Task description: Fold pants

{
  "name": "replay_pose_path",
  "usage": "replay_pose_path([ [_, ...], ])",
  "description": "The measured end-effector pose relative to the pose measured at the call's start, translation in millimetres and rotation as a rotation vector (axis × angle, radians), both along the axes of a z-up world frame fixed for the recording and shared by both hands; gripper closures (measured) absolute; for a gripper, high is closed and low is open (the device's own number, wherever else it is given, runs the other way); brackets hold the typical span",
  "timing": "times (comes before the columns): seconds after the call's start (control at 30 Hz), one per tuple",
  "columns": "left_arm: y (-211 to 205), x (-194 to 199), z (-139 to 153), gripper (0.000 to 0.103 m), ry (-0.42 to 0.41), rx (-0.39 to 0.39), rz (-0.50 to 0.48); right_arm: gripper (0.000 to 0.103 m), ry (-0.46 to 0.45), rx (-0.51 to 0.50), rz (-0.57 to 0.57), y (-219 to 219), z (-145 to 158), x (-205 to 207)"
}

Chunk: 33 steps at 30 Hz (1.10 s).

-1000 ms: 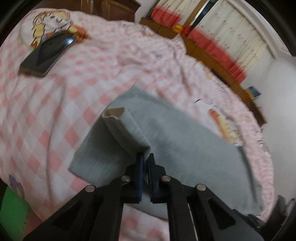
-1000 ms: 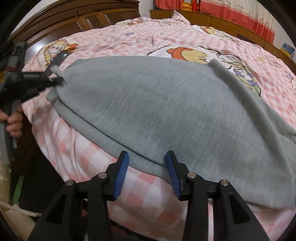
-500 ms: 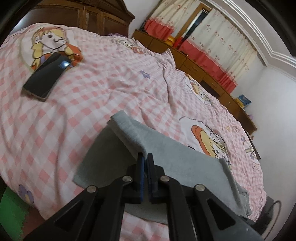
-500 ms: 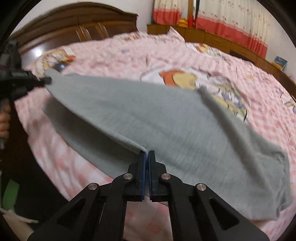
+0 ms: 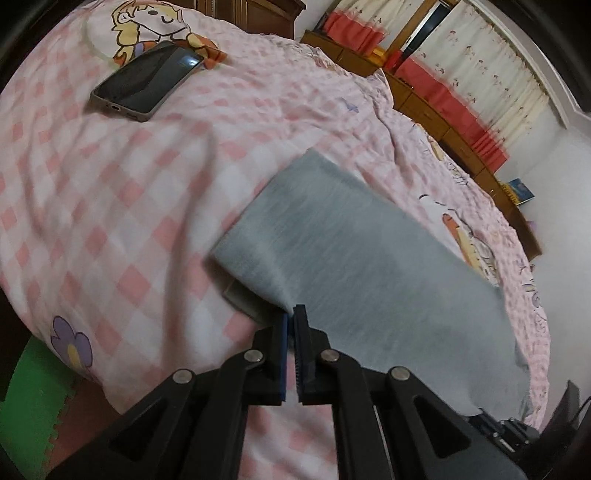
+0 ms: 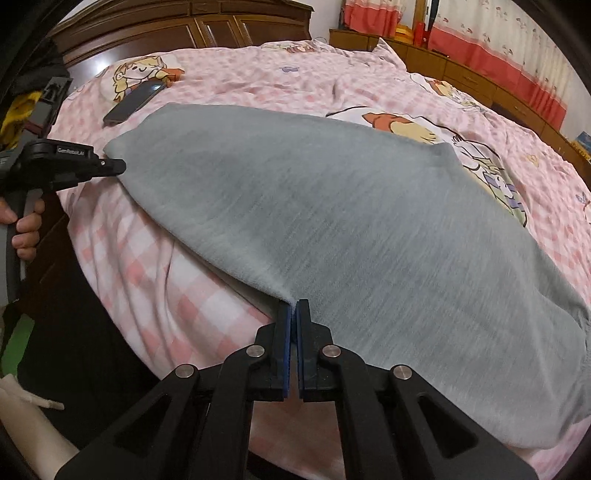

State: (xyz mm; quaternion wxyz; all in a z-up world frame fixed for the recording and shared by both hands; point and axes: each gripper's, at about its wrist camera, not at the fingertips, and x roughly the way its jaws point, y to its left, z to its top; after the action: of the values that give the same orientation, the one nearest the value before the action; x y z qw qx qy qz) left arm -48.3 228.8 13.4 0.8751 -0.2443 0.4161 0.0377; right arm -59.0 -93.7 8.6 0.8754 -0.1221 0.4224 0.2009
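Note:
Grey pants (image 6: 332,206) lie spread across the pink checked bed. My left gripper (image 5: 291,314) is shut on the near edge of the pants (image 5: 354,258) at their left end; it also shows in the right wrist view (image 6: 118,168), pinching that end. My right gripper (image 6: 293,308) is shut on the pants' near edge further right, holding it slightly above the bedspread. The grey cloth is stretched between the two grippers.
A dark phone (image 5: 147,81) lies on the bed near the pillow end, also seen in the right wrist view (image 6: 133,101). A wooden headboard (image 6: 184,26) stands behind. Wooden cabinets (image 5: 454,122) and curtains line the far side. A green floor mat (image 5: 29,398) lies beside the bed.
My right gripper went from open to shut on the pants' near edge. Both grippers have lifted and pulled the edge, and the pants now lie flatter and stretched.

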Motion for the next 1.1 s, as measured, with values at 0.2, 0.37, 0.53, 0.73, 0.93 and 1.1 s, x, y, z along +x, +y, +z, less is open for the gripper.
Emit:
replay_pose_path([
  [0.2, -2.0, -5.9, 4.6, 0.092, 0.023, 0.082, 0.012, 0.096, 0.019, 0.03, 0.002, -3.5, 1.4, -3.3],
  [0.37, 5.3, -20.5, 19.0, 0.086, 0.008, 0.143, 0.053, 0.095, 0.039, 0.068, -0.003, -14.5, 7.0, -10.9],
  [0.53, -7.0, -16.5, 36.9, 0.067, -0.03, 0.149, 0.027, 0.081, 0.011, 0.084, -0.089, -45.2, 25.8, -20.7],
  [0.73, -53.5, 6.7, 37.7, 0.065, -0.012, 0.139, -0.083, 0.076, -0.042, 0.14, -0.298, -124.5, 51.9, -37.3],
  [0.93, -98.8, 27.0, 25.2, 0.062, 0.024, 0.125, -0.162, 0.064, -0.044, 0.233, -0.62, -219.5, 64.3, -53.3],
  [1.1, -121.2, 30.3, 19.2, 0.053, 0.038, 0.207, -0.159, 0.064, 0.036, 0.328, -0.726, -266.9, 63.9, -46.5],
])
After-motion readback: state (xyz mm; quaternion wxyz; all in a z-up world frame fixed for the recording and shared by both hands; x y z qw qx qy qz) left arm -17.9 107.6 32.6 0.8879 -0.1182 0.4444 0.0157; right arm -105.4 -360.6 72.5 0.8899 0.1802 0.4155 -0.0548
